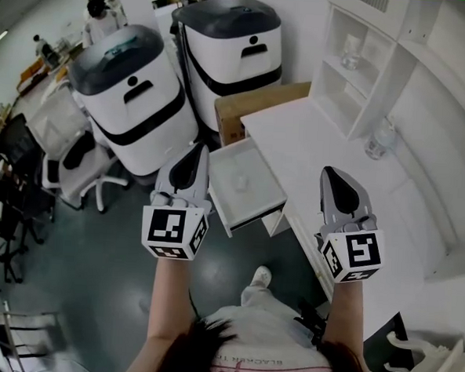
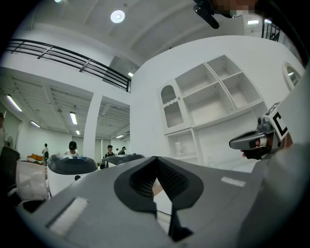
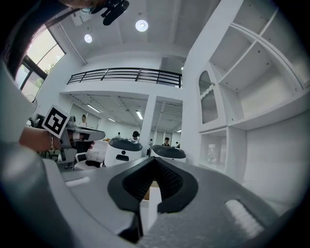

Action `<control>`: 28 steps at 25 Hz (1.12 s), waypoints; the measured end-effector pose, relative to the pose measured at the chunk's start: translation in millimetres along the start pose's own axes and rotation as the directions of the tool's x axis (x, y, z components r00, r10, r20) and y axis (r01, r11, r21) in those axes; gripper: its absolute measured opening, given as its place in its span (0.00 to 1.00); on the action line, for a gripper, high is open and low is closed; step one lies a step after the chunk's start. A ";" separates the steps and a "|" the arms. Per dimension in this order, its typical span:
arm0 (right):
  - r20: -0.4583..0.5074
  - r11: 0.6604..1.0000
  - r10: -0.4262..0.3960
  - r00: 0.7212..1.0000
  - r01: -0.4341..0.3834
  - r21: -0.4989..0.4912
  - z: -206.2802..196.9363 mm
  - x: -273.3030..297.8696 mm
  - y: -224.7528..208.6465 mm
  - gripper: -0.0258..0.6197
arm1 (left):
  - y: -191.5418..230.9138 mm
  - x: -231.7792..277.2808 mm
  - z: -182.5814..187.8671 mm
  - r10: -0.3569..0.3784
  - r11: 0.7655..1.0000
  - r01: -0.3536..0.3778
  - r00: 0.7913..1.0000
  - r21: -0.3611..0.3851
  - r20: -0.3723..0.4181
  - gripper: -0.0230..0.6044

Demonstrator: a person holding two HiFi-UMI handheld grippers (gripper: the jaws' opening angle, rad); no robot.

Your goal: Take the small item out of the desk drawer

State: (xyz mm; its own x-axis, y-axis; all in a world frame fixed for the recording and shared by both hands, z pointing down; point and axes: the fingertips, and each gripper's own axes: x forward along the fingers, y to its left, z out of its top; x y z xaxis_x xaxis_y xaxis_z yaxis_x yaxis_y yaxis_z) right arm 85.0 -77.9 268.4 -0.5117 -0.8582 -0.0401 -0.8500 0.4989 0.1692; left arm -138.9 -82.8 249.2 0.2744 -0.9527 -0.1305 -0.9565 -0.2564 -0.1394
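Reaching is the step in hand, I judge. The desk drawer [image 1: 255, 194] stands pulled out, and the small item [image 1: 239, 177], pale and hard to make out, lies inside it. My left gripper [image 1: 194, 151] hovers at the drawer's nine o'clock and my right gripper [image 1: 332, 173] at its three o'clock. Both have jaws pressed together on nothing. Next I must spread one pair and come down over the item.

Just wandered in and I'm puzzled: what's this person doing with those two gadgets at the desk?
A person at a white desk holds a gripper in each hand. The drawer stands open with a small pale item inside. The left gripper and right gripper hover near it, tongs shut and empty; the item is not yet taken.
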 end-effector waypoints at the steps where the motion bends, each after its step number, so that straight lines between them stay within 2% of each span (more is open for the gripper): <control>1: -0.005 1.000 0.005 1.000 -0.005 0.000 -2.7 7.3 -4.1 0.04 | 2.2 7.7 -1.3 0.003 1.000 -0.003 1.000 0.000 -0.003 0.05; 15: -0.019 0.999 0.044 0.999 -0.044 0.004 -18.1 98.3 -73.2 0.04 | 18.8 109.9 -21.2 0.050 0.999 -0.050 0.998 0.001 -0.034 0.06; 19: -0.015 0.998 0.055 0.998 -0.055 0.004 -22.3 118.6 -79.5 0.04 | 27.9 126.2 -25.8 0.061 0.998 -0.061 0.998 -0.006 -0.023 0.06; 28: -0.038 0.999 0.051 0.998 -0.051 0.006 -33.4 132.7 -90.5 0.04 | 31.8 145.8 -39.5 0.063 0.997 -0.064 0.997 -0.033 -0.037 0.14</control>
State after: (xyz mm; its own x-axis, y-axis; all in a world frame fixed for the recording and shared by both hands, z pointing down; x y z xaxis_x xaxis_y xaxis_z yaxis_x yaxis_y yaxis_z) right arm 98.2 -241.0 280.6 -0.5496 -0.8354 0.0061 -0.8235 0.5429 0.1649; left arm -133.2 -236.4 264.5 0.2100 -0.9723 -0.1027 -0.9748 -0.2001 -0.0988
